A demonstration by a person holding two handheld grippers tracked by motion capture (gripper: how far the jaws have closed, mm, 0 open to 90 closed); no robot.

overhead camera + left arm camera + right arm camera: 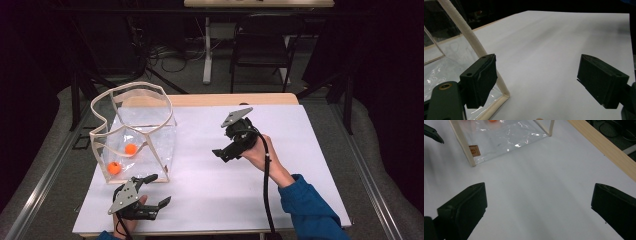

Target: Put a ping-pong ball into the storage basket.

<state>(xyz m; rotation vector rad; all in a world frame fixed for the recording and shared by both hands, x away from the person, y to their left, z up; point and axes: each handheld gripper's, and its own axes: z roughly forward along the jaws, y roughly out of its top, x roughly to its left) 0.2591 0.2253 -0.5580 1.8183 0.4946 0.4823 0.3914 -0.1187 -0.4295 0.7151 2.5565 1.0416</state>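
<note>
1. Down at the near-left corner, the left gripper (156,190) is lying low over the white sheet (240,195) with its jaws spread wide and nothing between them; in the left gripper view (536,82) one jaw is sitting just beside the cream-trimmed bottom corner of the clear bag (439,70), whether touching it or not I cannot tell.
2. Right of centre, the right gripper (220,154) is hovering above the sheet, jaws also standing wide and holding nothing (its own view (537,210) is showing bare white surface between them).
3. Outward from the left gripper, the clear bag (150,135) is standing upright at the sheet's left side, its cream rim (131,86) gaping open at the top.
4. Two orange balls are resting inside on the bag's floor: one (131,148) farther back, the other (114,168) nearer the front-left corner.
5. Between the two grippers, open white sheet is stretching out, giving free room across the middle and toward the right edge.
6. At the far side, the wooden table edge (235,99) is running along the sheet (also seen as a pale strip in the right gripper view (604,147)), well apart from both grippers.
7. A blue sleeve (312,210) is coming in from the near-right corner, behind the right gripper's hand.
</note>
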